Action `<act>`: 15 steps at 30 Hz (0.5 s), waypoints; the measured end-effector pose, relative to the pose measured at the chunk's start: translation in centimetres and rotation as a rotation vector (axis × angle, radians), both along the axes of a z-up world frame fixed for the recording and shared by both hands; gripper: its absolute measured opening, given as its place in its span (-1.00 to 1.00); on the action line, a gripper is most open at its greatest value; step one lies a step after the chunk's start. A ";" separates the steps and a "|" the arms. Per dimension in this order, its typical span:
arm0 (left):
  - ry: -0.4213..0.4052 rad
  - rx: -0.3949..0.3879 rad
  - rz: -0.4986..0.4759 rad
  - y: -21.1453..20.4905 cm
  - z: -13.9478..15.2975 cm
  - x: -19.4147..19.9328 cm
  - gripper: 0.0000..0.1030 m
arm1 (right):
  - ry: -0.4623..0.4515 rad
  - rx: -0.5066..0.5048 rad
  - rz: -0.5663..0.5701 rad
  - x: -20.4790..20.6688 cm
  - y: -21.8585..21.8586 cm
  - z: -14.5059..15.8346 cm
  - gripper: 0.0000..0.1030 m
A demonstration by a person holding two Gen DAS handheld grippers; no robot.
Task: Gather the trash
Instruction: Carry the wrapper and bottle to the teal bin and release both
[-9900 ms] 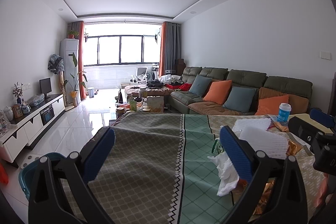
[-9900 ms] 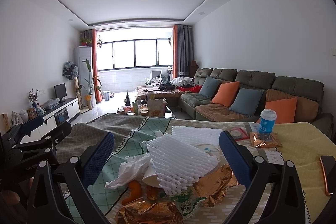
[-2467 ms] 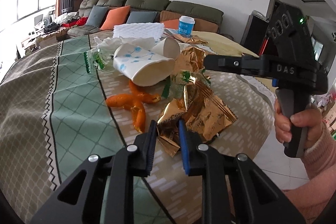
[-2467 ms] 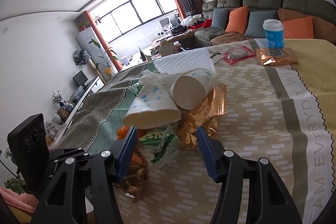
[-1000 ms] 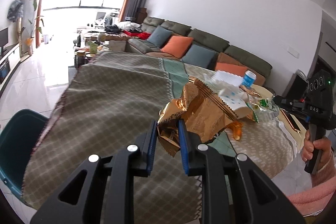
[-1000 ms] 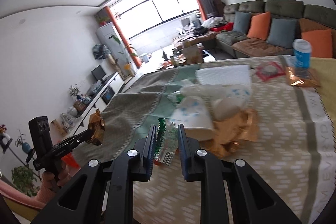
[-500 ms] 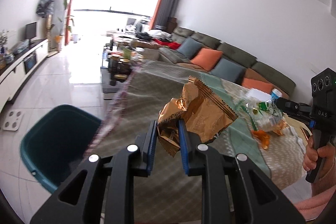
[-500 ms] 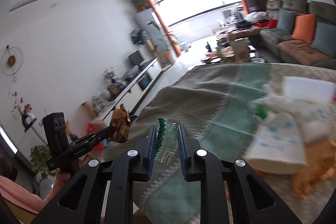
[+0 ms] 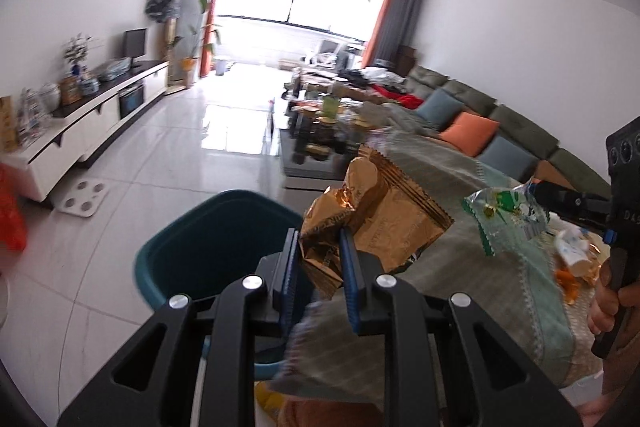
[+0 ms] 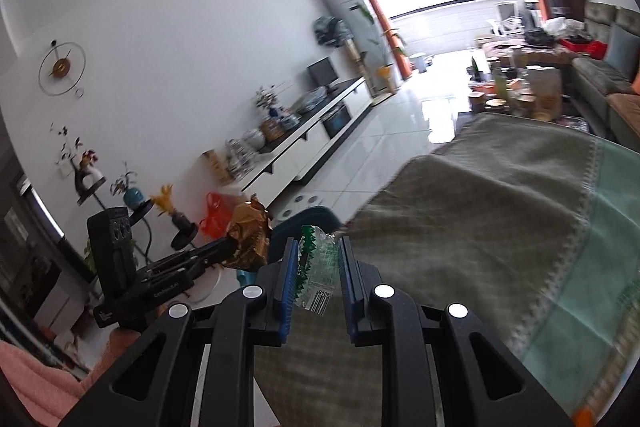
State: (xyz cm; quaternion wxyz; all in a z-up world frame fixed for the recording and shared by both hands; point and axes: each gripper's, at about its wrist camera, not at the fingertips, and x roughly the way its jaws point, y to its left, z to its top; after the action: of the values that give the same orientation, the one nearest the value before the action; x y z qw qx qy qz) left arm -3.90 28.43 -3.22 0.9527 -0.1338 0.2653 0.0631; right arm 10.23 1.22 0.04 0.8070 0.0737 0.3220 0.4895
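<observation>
My left gripper (image 9: 319, 255) is shut on a crumpled gold foil wrapper (image 9: 380, 211), held beside the table corner near a dark teal bin (image 9: 212, 247) on the floor. My right gripper (image 10: 318, 259) is shut on a clear and green plastic wrapper (image 10: 318, 267) above the table's left end; this wrapper also shows in the left wrist view (image 9: 506, 217). The gold wrapper (image 10: 248, 235) and the bin's rim (image 10: 308, 217) show in the right wrist view, the bin mostly hidden behind the gripper. More trash, a paper cup and orange peel (image 9: 572, 259), lies on the table at the right.
The table (image 10: 500, 211) has a grey and green cloth. A white TV cabinet (image 9: 92, 123) runs along the left wall, with a white scale (image 9: 82, 197) and an orange bag (image 10: 216, 213) on the floor. A sofa (image 9: 500, 135) and a cluttered coffee table (image 9: 320, 123) stand beyond.
Both grippers have swung left with their wrappers, away from the trash pile. The teal bin is now closer and more central under the left gripper.
</observation>
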 end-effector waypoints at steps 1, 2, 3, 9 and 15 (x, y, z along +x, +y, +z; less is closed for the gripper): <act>0.008 -0.001 0.017 0.5 -0.2 0.0 -0.59 | -0.002 -0.003 0.010 0.0 0.5 -0.1 -0.60; 0.017 -0.002 0.034 1.1 -0.3 0.0 -0.59 | -0.002 -0.007 0.025 0.3 1.5 -0.1 -0.60; 0.024 -0.004 0.047 1.6 -0.4 0.1 -0.59 | -0.001 -0.011 0.035 0.4 2.3 -0.2 -0.60; 0.073 -0.012 0.114 4.0 -1.5 0.2 -0.58 | -0.001 -0.043 0.088 1.1 6.4 -0.7 -0.60; 0.127 -0.030 0.150 5.1 -2.9 1.4 -0.58 | 0.032 -0.077 0.113 2.3 9.5 -1.7 -0.60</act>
State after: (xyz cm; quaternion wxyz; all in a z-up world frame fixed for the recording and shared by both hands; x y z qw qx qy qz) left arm -2.54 33.54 -6.09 0.9246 -0.1631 0.3152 0.1386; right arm 12.49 10.74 -1.64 0.7752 0.0323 0.3569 0.5202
